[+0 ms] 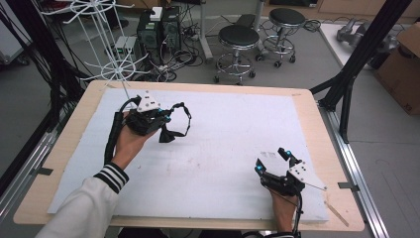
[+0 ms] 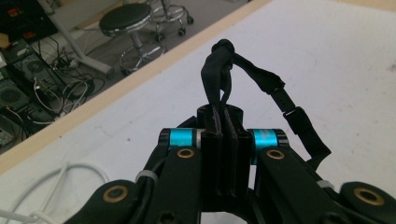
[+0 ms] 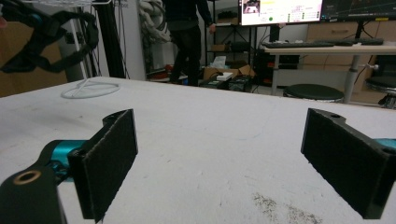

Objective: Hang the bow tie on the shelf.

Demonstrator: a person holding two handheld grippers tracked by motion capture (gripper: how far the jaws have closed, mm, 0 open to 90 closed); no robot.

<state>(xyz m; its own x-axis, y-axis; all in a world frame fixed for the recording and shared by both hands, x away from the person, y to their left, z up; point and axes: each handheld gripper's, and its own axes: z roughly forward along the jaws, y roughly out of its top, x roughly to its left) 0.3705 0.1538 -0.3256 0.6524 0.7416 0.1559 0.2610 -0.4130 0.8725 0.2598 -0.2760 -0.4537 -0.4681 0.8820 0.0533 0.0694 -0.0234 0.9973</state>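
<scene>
The left gripper [image 1: 166, 118] is raised over the far left part of the white foam-covered table [image 1: 223, 129], its jaws pressed together on a black fabric strap with buckles [image 1: 179, 121]. In the left gripper view the black strap [image 2: 261, 88] rises from the closed jaws, knots, then loops down to the right; its long axis runs away from the jaws. The right gripper [image 1: 271, 157] rests near the table's right front, jaws spread wide and holding nothing.
</scene>
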